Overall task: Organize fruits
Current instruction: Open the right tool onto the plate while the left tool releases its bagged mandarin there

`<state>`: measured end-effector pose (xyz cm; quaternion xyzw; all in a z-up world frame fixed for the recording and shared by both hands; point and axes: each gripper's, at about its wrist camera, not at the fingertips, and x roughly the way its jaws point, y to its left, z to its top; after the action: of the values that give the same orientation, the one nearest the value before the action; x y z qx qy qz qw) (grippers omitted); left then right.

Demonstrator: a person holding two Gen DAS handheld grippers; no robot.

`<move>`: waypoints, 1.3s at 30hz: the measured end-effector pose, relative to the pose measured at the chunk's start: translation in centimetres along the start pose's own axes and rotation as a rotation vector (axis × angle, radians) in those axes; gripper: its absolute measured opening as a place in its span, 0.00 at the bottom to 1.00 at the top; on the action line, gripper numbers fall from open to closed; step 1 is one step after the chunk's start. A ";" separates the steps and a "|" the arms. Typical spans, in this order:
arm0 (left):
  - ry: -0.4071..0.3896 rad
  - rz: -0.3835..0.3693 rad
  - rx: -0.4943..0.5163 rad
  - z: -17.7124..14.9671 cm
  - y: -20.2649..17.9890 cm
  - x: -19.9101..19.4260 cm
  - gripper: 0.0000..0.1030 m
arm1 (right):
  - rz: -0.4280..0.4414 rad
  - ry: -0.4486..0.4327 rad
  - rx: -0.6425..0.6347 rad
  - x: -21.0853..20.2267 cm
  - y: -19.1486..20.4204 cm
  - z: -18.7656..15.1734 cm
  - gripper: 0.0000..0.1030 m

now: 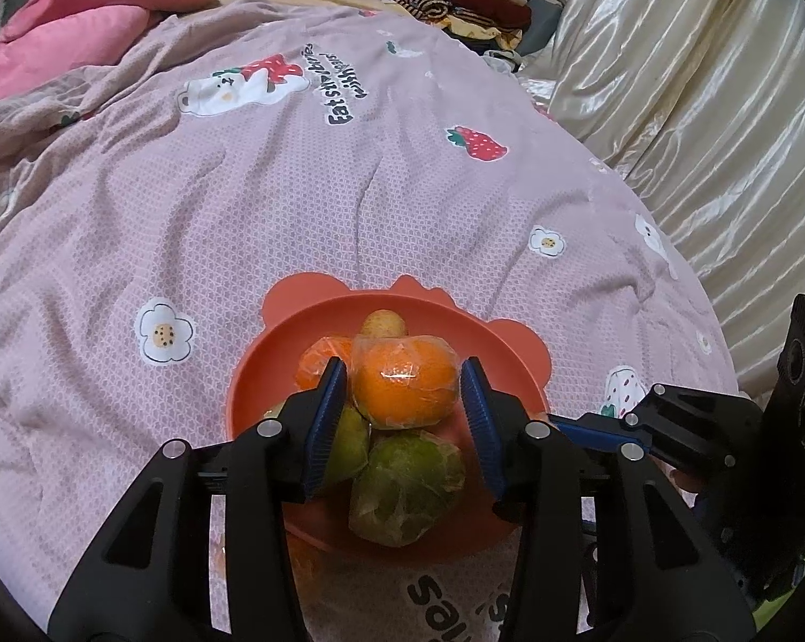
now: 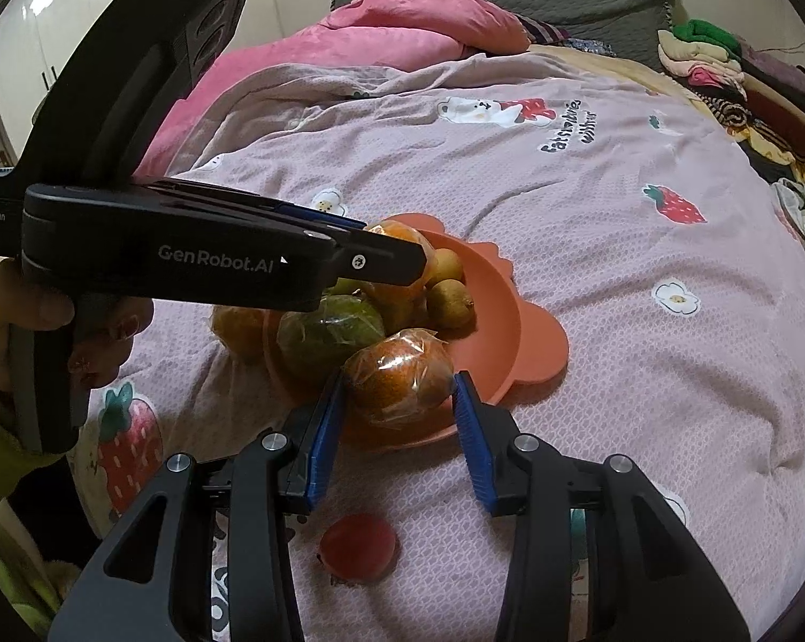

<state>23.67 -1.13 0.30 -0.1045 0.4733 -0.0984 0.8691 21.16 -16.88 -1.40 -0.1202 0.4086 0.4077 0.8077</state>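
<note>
An orange-pink plate (image 1: 402, 305) on the bed holds a pile of fruit. On top of the pile rests a plastic-wrapped orange (image 1: 402, 380), between the blue pads of my left gripper (image 1: 404, 374). The pads stand just off its sides, so this gripper is open. Below it lie a wrapped green fruit (image 1: 407, 487) and a second wrapped orange (image 1: 322, 361). My right gripper (image 2: 399, 382) is shut on a darker wrapped orange (image 2: 397, 374) over the plate's (image 2: 509, 321) near rim. The left gripper (image 2: 402, 251) reaches in from the left there.
A red fruit (image 2: 357, 545) lies on the strawberry-print blanket (image 2: 616, 294) near me. Another orange (image 2: 239, 331) sits just off the plate's left side. Small brown fruits (image 2: 450, 305) lie on the plate. Folded clothes (image 2: 734, 80) and a pink quilt (image 2: 402, 21) are at the back.
</note>
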 end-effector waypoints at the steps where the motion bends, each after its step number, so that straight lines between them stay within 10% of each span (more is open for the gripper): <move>1: 0.000 -0.002 -0.001 0.0 0.0 0.0 0.35 | 0.001 0.001 -0.001 0.0 0.0 0.0 0.39; 39: -0.046 0.003 0.010 0.0 -1.0 -2.2 0.48 | -0.024 -0.021 0.035 -2.4 -0.1 -0.8 0.64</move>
<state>22.40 -1.52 2.36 -0.1016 0.4528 -0.0970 0.8805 20.02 -18.75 -0.06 -0.1067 0.4054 0.3921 0.8189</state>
